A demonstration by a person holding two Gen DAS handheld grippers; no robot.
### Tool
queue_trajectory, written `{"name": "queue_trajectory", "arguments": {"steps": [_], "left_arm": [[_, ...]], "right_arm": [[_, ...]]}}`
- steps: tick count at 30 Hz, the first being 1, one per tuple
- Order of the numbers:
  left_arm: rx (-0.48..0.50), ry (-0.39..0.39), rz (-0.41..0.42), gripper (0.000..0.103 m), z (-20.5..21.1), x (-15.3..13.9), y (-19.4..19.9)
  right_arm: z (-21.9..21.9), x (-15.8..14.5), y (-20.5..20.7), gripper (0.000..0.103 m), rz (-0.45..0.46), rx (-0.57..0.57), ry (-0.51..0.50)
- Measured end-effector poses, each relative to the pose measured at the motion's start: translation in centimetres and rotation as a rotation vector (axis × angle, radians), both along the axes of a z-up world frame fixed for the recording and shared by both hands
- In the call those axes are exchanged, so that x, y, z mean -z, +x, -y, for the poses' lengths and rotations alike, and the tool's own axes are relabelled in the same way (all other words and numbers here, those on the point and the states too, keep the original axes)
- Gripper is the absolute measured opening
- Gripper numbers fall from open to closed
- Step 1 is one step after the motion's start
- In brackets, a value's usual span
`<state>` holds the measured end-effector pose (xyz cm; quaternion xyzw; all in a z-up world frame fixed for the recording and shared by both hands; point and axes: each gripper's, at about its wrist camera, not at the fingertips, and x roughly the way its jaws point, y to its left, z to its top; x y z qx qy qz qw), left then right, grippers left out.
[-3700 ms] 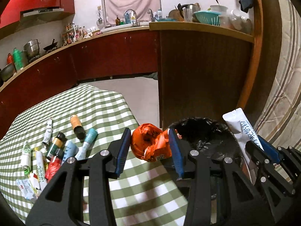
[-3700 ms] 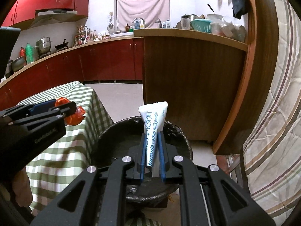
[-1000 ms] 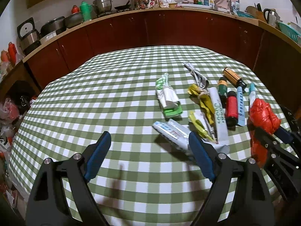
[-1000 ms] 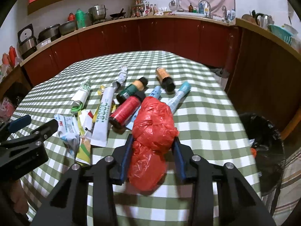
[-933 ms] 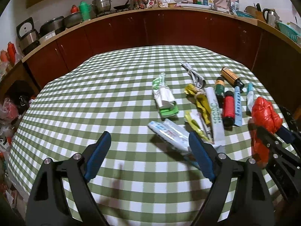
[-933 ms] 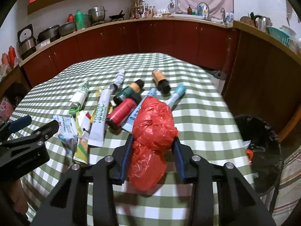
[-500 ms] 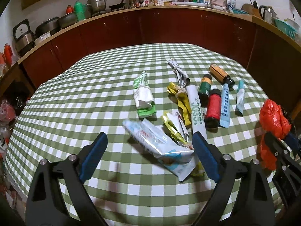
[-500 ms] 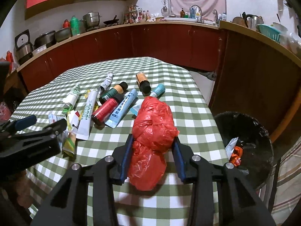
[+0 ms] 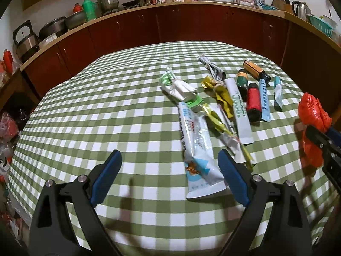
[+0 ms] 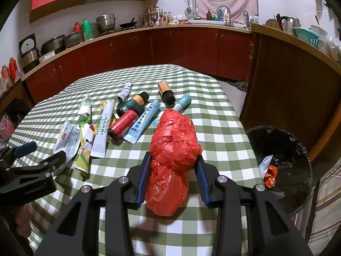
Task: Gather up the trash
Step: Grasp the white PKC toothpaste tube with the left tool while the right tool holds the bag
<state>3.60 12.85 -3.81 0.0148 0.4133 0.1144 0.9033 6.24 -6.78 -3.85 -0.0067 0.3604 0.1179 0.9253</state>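
My right gripper [image 10: 173,176] is shut on a crumpled red plastic bag [image 10: 173,149] and holds it above the table's right side; the bag also shows in the left wrist view [image 9: 313,115]. My left gripper [image 9: 169,177] is open and empty just above the table, with a white and blue pouch [image 9: 197,149] lying between its fingertips. Beyond the pouch lies a heap of wrappers, tubes and small bottles [image 9: 240,96], also seen in the right wrist view [image 10: 125,119]. A black-lined trash bin [image 10: 283,162] stands on the floor right of the table.
The green checked table [image 9: 106,117] is round-edged. The bin holds an orange scrap and a white packet. Red kitchen cabinets and a brown counter wall [image 10: 287,85] surround the table. Bags lie on the floor at the left [image 9: 8,128].
My left gripper has come closer to the white and blue pouch, which now lies between its fingers. My right gripper has drawn back and up with the red bag; the bin shows more.
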Motion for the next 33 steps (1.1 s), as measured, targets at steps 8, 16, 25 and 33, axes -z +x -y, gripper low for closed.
{"name": "queue_trajectory", "arguments": {"steps": [8, 16, 25, 33], "left_arm": [[0.057, -0.037, 0.028, 0.08, 0.3, -1.0, -0.4], [0.095, -0.025, -0.011, 0.057, 1.1, 0.3, 0.0], [0.132, -0.053, -0.008, 0.03, 0.7, 0.6, -0.1], [0.157, -0.041, 0.088, 0.029, 2.1, -1.9, -0.5]], "right_arm": [[0.0, -0.1, -0.1, 0.04, 0.005, 0.003, 0.0], [0.4, -0.1, -0.3, 0.04, 0.006, 0.011, 0.003], [0.7, 0.0, -0.4, 0.04, 0.006, 0.016, 0.003], [1.9, -0.6, -0.9, 0.04, 0.035, 0.039, -0.008]]}}
